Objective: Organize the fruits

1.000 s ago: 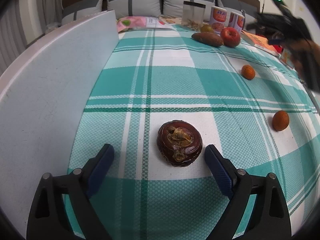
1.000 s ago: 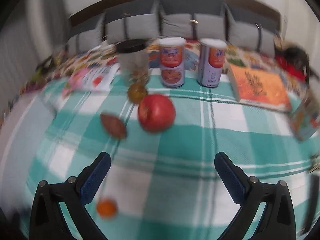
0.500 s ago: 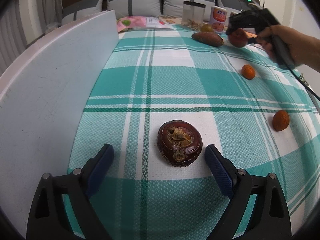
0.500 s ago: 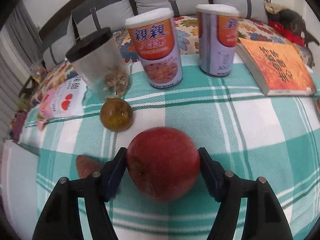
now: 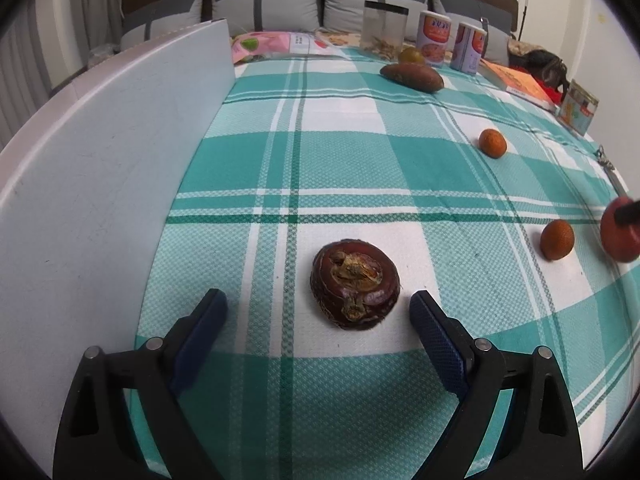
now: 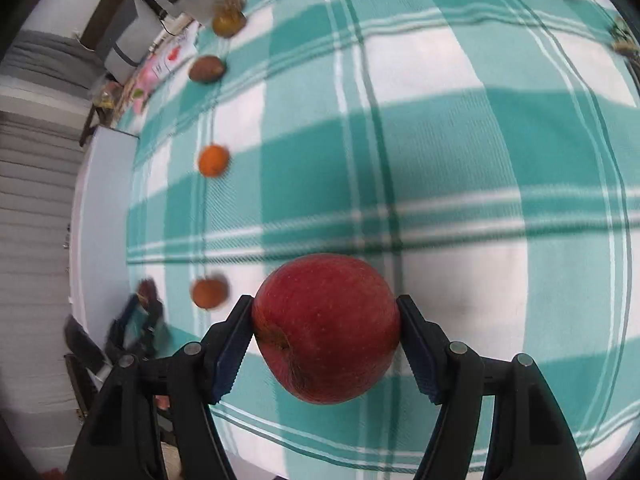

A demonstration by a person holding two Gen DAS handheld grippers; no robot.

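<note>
Right gripper [image 6: 326,330] clamped on the red apple [image 6: 326,328], carried near two oranges [image 5: 557,239]; left gripper [image 5: 318,312] apart around the mangosteen [image 5: 355,289]. Far fruits remain unsorted.

The tablecloth [image 5: 340,168] is woven cloth in a teal and white check, matt, with a fine grainy weave. At the left of the left wrist view a white board [image 5: 100,184] looks smooth and matt, lightly scuffed. The dark brown fruit [image 5: 355,284] at lower centre has a glossy skin with a dry, rough, papery crown. The two small oranges [image 5: 557,239] look dull and pebbled. The apple [image 6: 326,328] is smooth with a soft sheen and fine pale speckles. The left gripper [image 5: 318,334] is matt black plastic with ribbed blue pads [image 5: 438,338] and bright metal pins. The clear jar [image 5: 383,26] at upper centre is probably plastic.
</note>
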